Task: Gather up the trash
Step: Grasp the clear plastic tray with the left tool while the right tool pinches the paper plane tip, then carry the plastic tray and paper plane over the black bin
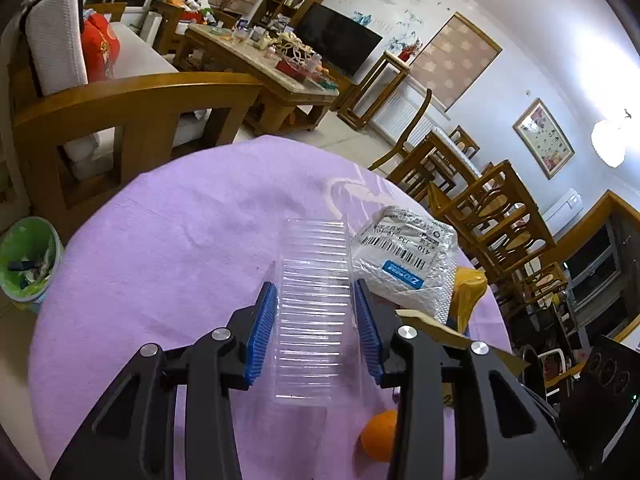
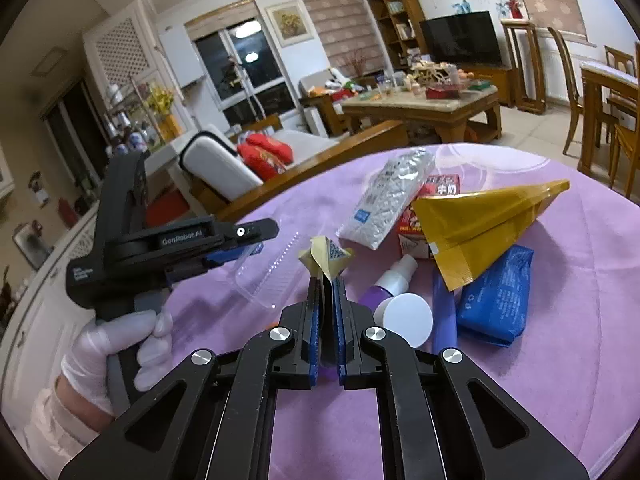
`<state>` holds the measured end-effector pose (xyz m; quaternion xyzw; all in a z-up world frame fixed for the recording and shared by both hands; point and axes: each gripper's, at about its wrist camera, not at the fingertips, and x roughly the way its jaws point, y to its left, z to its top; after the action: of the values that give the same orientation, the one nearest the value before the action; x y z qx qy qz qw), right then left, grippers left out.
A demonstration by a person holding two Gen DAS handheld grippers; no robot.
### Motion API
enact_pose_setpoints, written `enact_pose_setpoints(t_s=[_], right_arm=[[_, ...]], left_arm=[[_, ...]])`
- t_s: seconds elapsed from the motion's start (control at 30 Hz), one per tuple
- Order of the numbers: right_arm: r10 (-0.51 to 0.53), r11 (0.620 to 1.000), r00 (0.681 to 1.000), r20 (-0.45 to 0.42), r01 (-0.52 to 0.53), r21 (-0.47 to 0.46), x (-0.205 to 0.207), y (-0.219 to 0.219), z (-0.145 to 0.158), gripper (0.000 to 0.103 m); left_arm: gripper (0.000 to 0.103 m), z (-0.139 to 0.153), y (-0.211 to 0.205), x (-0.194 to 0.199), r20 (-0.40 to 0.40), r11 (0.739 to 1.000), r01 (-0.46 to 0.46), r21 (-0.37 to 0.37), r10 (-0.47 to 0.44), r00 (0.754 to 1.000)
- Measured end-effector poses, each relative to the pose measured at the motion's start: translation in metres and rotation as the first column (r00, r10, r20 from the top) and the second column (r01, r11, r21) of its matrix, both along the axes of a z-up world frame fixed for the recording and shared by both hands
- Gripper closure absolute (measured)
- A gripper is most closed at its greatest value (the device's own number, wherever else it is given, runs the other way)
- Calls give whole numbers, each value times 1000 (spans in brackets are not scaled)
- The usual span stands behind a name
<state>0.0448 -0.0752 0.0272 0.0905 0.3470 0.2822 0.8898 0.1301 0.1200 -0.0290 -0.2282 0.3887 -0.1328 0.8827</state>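
Note:
In the left wrist view, my left gripper is shut on a clear ribbed plastic tray, its blue pads pressing on the tray's two long sides just above the purple-clothed table. The right wrist view shows the same gripper in a gloved hand, with the tray beneath it. My right gripper is shut on a crumpled yellowish paper scrap that bears a printed code. A green-lined bin with rubbish in it stands on the floor left of the table.
On the table lie a white bubble mailer, a red carton, a folded yellow packet, a blue tissue pack, a purple bottle, a white lid and an orange. A wooden sofa and chairs surround the table.

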Motion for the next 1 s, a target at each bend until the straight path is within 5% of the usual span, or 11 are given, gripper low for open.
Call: enact_pose_setpoints(t_s=[0.37, 1.0], right_arm=[[-71, 995, 994, 88, 63, 81, -36, -40, 37, 96], [-362, 920, 920, 151, 327, 214, -113, -212, 65, 96]], left_arm=[[64, 38, -15, -31, 153, 998, 61, 17, -63, 986], [64, 76, -144, -61, 249, 954, 289, 78, -299, 921]])
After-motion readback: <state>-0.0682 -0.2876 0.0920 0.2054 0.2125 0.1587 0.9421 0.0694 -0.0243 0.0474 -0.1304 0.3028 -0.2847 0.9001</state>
